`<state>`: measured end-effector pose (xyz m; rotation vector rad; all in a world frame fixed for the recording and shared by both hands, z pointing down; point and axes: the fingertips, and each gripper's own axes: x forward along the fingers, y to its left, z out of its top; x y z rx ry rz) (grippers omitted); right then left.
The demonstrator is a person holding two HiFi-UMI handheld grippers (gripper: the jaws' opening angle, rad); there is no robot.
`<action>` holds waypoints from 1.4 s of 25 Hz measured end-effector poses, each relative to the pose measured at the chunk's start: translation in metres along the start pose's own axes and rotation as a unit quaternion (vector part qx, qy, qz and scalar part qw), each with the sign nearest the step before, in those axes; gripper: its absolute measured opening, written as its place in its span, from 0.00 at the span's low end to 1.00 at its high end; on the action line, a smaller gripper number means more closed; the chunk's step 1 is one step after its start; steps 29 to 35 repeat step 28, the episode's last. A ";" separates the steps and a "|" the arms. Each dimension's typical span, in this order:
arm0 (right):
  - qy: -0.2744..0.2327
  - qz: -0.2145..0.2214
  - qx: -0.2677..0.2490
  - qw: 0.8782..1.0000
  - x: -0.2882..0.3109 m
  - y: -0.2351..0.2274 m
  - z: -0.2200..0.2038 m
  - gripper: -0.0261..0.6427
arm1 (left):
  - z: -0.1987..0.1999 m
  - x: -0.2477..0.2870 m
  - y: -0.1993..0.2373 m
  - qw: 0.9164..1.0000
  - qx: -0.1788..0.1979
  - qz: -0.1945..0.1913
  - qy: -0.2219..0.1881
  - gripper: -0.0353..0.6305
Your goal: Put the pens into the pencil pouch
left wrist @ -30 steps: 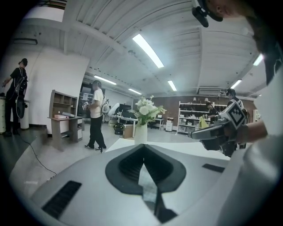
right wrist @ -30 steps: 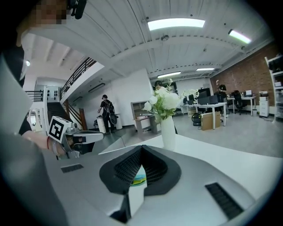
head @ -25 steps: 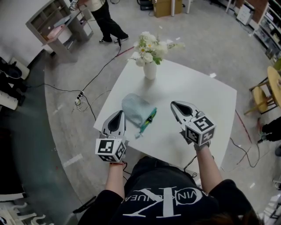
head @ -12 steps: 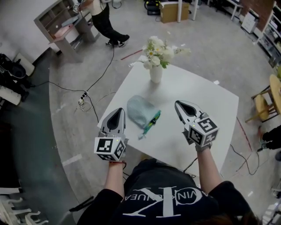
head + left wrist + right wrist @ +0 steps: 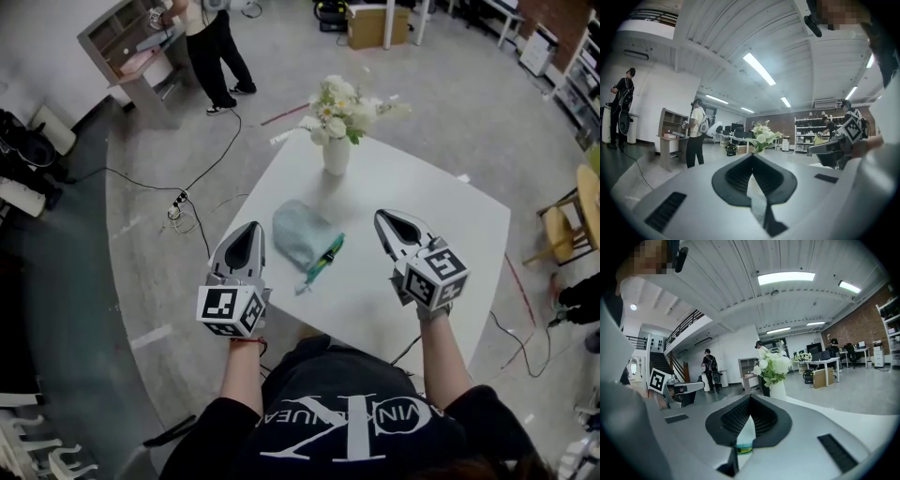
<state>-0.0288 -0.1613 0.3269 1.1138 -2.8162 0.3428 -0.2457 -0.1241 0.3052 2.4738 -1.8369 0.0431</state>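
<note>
Both grippers have their ribbed dark pads pressed together on nothing: the left gripper (image 5: 251,228) hangs over the near left corner of the smooth white square desk (image 5: 431,202), the right gripper (image 5: 380,217) over its near side. Between the 2 lies a soft, rumpled, pale blue-grey fabric pencil pouch (image 5: 296,232). Slim teal-green pens (image 5: 324,257) lie against its right edge, apart from both grippers.

Left gripper (image 5: 251,228) came up a little, at 8 o'clock of the table (image 5: 422,197). Head camera view shifted slightly. Bystander (image 5: 208,47) at 11 o'clock changed stance by the desk (image 5: 131,56).
</note>
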 end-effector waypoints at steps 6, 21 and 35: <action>-0.001 0.000 0.000 1.000 0.000 -0.001 0.001 0.05 | 0.003 0.002 -0.001 1.000 -0.003 0.000 -0.003 0.06; -0.005 0.004 0.008 1.000 0.002 -0.004 0.001 0.05 | 0.003 0.004 0.001 1.000 0.001 0.003 -0.002 0.06; -0.004 0.008 0.010 1.000 0.003 -0.005 -0.002 0.05 | 0.000 0.005 0.003 1.000 -0.002 0.005 -0.001 0.06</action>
